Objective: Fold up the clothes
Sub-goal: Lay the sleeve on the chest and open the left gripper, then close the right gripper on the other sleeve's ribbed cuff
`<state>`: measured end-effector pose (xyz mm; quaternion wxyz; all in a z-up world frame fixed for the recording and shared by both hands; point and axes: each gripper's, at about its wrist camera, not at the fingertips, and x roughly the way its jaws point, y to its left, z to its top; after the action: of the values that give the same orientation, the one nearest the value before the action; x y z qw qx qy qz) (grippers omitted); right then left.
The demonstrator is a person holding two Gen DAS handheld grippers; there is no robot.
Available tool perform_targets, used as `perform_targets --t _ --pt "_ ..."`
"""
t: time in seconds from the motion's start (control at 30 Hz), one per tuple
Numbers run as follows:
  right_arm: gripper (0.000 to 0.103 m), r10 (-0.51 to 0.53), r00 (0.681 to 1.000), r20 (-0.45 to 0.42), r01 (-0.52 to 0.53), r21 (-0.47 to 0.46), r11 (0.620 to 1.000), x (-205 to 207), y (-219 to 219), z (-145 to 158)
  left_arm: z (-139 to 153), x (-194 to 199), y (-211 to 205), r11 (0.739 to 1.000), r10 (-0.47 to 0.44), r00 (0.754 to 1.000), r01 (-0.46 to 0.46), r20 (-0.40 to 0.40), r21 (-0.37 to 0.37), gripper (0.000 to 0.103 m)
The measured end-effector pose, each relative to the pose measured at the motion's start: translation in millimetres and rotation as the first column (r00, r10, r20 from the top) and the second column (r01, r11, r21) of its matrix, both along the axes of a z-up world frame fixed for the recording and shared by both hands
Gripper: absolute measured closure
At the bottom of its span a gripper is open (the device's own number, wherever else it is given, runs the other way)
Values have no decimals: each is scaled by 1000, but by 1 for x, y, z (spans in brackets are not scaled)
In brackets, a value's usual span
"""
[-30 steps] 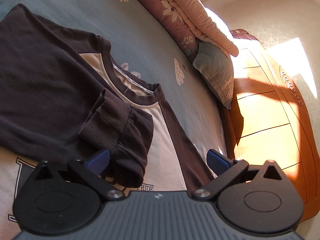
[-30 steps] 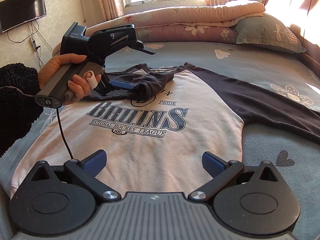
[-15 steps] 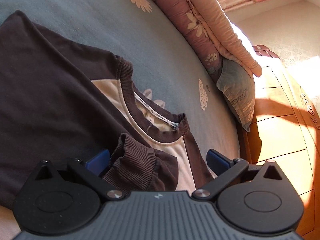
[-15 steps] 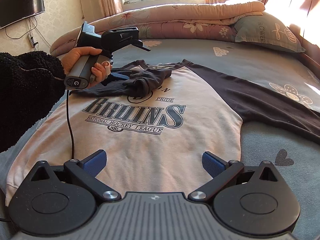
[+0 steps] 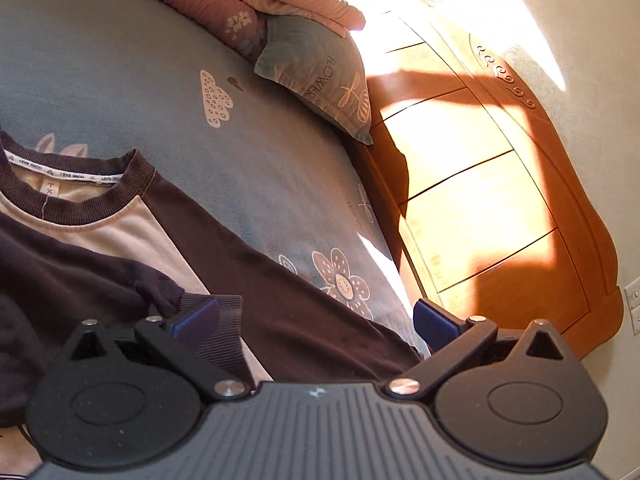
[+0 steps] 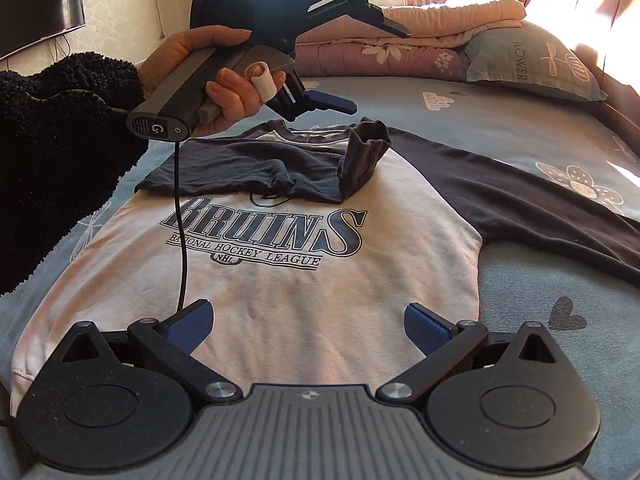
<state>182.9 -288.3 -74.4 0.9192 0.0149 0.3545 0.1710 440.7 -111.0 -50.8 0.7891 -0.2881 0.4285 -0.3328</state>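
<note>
A cream sweatshirt [image 6: 280, 280] with a BRUINS print and dark sleeves lies face up on the bed. Its left sleeve [image 6: 256, 176] is folded across the chest, and the cuff [image 6: 364, 152] stands bunched near the collar. The right sleeve [image 6: 520, 204] stretches out flat to the right. A hand holds my left gripper [image 6: 320, 100] open in the air above the collar. In the left wrist view this gripper [image 5: 314, 320] hangs over the right sleeve [image 5: 300, 304], with the cuff [image 5: 228, 320] beside its left finger. My right gripper [image 6: 308, 322] is open over the hem.
The blue-grey sheet [image 6: 500, 120] reaches to a pillow [image 6: 532, 64] and a rolled quilt [image 6: 400, 40] at the back. A wooden headboard [image 5: 480, 200] rises on the right. A cable [image 6: 182, 240] dangles from the left gripper across the shirt. A black fuzzy sleeve [image 6: 60, 152] fills the left side.
The left gripper has risen off the shirt and come nearer, turning toward the headboard. The folded sleeve's cuff now lies further right over the chest. The right gripper has barely moved.
</note>
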Motion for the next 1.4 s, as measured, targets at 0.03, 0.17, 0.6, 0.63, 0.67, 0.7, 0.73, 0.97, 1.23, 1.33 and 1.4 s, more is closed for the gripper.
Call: perform_targets --t 0.03,0.17,0.6,0.63,0.67,0.7,0.73,0.97,1.23,1.33,1.4 --pt "0 1 1000 1 -1 5 1000 0 0 0 -1 -4 6 999 14 1000 -14 2 43 1" --pt "0 4 1000 -5 -4 29 1000 4 0 0 -6 -27 32 976 58 998 -61 21 210 1" --pt "0 -82 971 -223 138 251 958 45 -22 -40 -53 -121 97 908 81 993 -107 81 404 1" --pt "0 -89 969 -232 152 269 951 47 -24 -44 -53 -127 98 908 74 992 -111 106 405 1" --pt "0 -94 971 -221 157 289 944 46 -27 -47 -53 -134 99 905 76 990 -118 117 410 1" --pt "0 -93 973 -210 154 300 941 45 -28 -49 -52 -138 98 901 73 990 -118 123 416 1" --pt "0 -91 976 -199 150 309 939 44 -29 -51 -50 -142 97 894 66 989 -117 131 432 1" --pt "3 -25 991 -130 55 234 971 67 -28 -6 -35 -168 94 856 60 974 -163 219 491 1" --pt "54 16 998 -63 -12 70 997 200 -61 6 -34 -177 92 886 114 970 -197 215 419 1" --pt "61 -24 990 -141 39 106 994 238 -75 -29 -35 -177 94 888 120 969 -201 214 413 1" --pt "61 -11 991 -135 36 184 982 246 -79 -40 -35 -176 96 885 121 969 -204 216 419 1"
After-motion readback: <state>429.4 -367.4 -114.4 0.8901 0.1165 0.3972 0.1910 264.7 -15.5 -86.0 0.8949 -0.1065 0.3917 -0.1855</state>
